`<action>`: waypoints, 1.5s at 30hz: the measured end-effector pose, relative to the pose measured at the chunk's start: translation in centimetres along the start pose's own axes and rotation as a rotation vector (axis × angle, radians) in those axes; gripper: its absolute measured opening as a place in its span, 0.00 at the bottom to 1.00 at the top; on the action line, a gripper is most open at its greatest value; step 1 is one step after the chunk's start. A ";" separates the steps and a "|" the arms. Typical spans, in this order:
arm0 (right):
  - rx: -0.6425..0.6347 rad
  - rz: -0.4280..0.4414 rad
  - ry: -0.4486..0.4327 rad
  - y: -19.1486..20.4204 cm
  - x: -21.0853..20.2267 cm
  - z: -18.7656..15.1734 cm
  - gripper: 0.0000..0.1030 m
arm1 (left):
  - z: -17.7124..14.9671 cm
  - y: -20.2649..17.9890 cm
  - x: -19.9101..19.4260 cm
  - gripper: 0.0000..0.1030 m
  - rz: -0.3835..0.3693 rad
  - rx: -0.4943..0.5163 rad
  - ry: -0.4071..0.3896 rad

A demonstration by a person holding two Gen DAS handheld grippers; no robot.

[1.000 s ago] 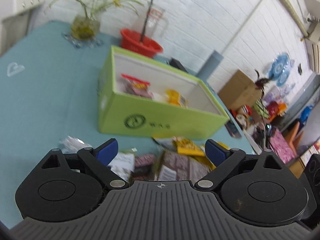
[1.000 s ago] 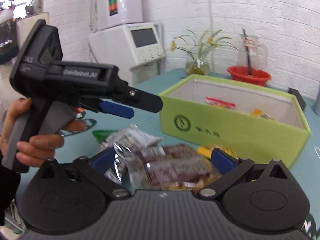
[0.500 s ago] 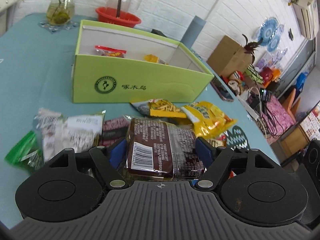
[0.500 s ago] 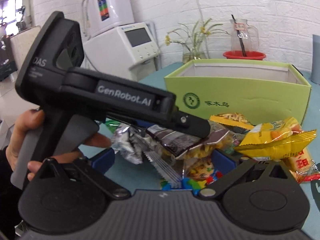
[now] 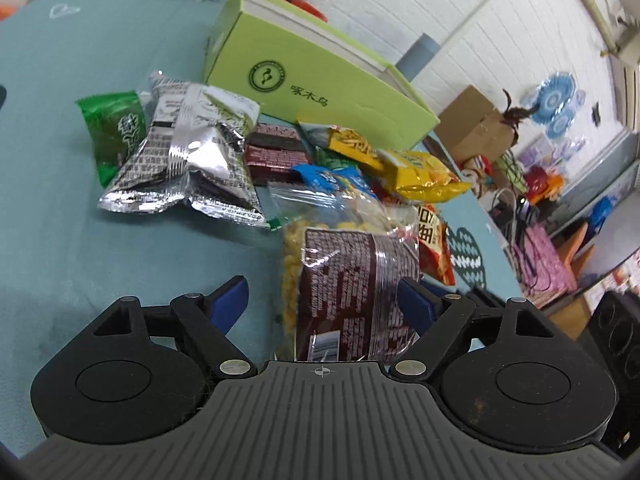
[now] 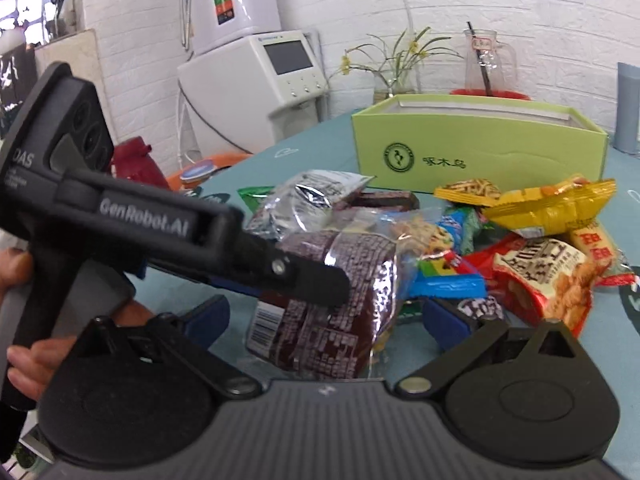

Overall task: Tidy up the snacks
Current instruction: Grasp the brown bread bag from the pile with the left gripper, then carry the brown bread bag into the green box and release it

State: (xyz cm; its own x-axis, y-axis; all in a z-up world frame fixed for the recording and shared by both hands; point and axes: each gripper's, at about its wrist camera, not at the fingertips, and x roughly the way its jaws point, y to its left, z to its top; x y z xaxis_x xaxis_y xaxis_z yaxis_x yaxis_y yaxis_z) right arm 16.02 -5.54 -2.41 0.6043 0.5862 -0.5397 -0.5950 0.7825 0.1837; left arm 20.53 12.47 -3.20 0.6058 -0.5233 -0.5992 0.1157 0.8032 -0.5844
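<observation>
A brown snack packet (image 5: 352, 292) with yellow puffs lies at the near edge of a pile of snack bags on the teal table (image 5: 60, 220). My left gripper (image 5: 324, 300) straddles it and its jaws are opening. The right pad touches the packet and the left pad stands clear of it. In the right wrist view one of the left gripper's fingers (image 6: 316, 280) lies across that packet (image 6: 344, 320). My right gripper (image 6: 326, 318) hangs open just in front of the pile, gripping nothing. The open green box (image 5: 320, 92) (image 6: 480, 156) stands behind the pile.
Silver packets (image 5: 188, 148), a green packet (image 5: 112, 132), a yellow bag (image 5: 420, 176) and a red bag (image 6: 536, 276) crowd the pile. A flower vase (image 6: 396, 76), a glass jug (image 6: 488, 64) and a white machine (image 6: 256, 84) stand beyond. A hand (image 6: 24, 352) holds the left gripper's handle.
Both grippers have sunk closer to the pile. The left gripper has rolled and come down around the brown packet, and its left pad now stands off the packet.
</observation>
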 end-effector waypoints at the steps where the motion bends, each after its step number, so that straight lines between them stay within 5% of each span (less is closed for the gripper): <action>1: 0.014 0.001 -0.002 0.1 -0.1 -0.2 0.99 | 0.1 0.2 0.0 0.67 -0.013 -0.010 0.000; 6: -0.019 -0.073 0.000 1.2 0.5 -0.9 0.99 | -0.1 0.3 0.5 0.65 -0.017 0.016 0.021; 11: -0.056 -0.077 0.004 1.9 1.2 -1.3 0.93 | -1.0 0.3 0.2 0.36 -0.059 0.003 0.026; 12: -0.071 -0.088 0.002 2.1 1.1 -1.1 0.79 | -1.0 0.1 -0.1 0.37 -0.043 0.017 0.017; 15: -0.062 -0.063 -0.018 1.8 0.4 -0.2 0.74 | -0.6 -0.1 -1.1 0.37 -0.054 0.015 -0.008; 21: -0.100 -0.052 -0.079 1.2 0.2 3.1 0.74 | 2.9 -1.9 -2.1 0.40 -0.060 0.035 -0.069; 29: -0.144 -0.086 -0.161 -4.8 2.7 11.6 0.77 | 14.2 -6.2 2.1 0.44 -0.054 0.109 -0.115; 37: -0.076 -0.083 -0.051 -15.0 8.8 19.5 0.78 | 24.2 -7.5 11.8 0.45 0.010 0.116 -0.062; 40: -0.025 -0.047 0.043 -17.8 12.1 20.3 0.78 | 25.3 -6.0 15.2 0.47 0.060 0.103 -0.019; 42: -0.017 -0.051 0.069 -18.7 13.2 19.7 0.79 | 25.5 -5.1 15.8 0.57 0.094 0.098 -0.004; 45: -0.029 -0.085 0.004 -19.1 11.3 18.5 0.87 | 24.7 -4.7 13.6 0.64 0.100 0.121 -0.082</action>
State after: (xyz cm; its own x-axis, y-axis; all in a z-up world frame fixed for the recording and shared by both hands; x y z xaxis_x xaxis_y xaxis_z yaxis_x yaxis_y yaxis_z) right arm 44.04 -9.96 3.18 0.6511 0.5170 -0.5557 -0.5570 0.8228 0.1129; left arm 47.61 8.61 4.89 0.6803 -0.4184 -0.6018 0.1428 0.8810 -0.4511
